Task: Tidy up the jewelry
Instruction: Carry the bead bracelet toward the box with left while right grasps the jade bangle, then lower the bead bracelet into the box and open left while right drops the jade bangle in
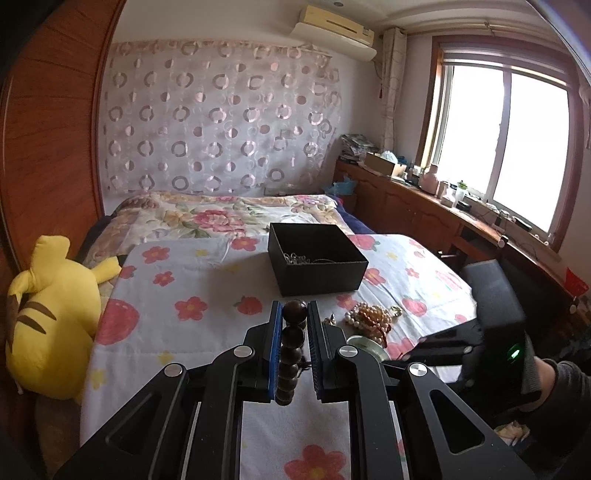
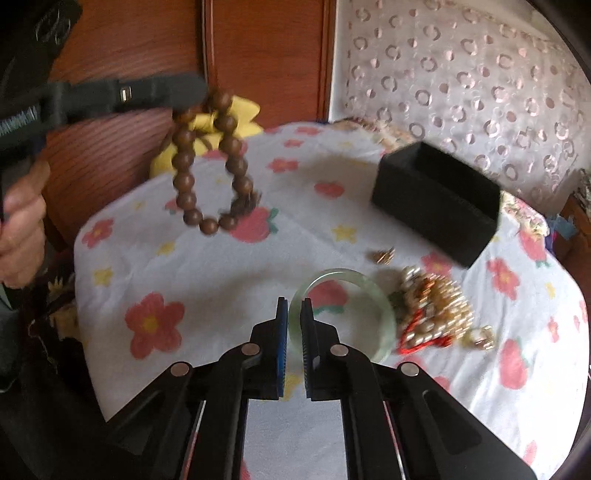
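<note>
Here, the wooden bead bracelet (image 2: pixel 212 162) is held aloft in the left claw (image 1: pixel 294 317). The jade bangle's (image 2: pixel 343 314) rim is pinched by the right claw (image 2: pixel 294 306), near the counter (image 2: pixel 207 266) edge; open cloth is left toward the black box (image 2: pixel 436 203).

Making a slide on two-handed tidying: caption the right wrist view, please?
Right tongs shut on a green bangle while left tongs dangle a brown bead bracelet near the black box.

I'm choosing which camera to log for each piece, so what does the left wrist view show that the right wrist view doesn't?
Left wrist only: the window, the air conditioner and silver chains inside the black box.
Right wrist only: the wooden bead bracelet hanging as a full loop from the left gripper, and the right gripper shut on the jade bangle.
Both: box, pearl pile, yellow plush toy, floral cloth.
</note>
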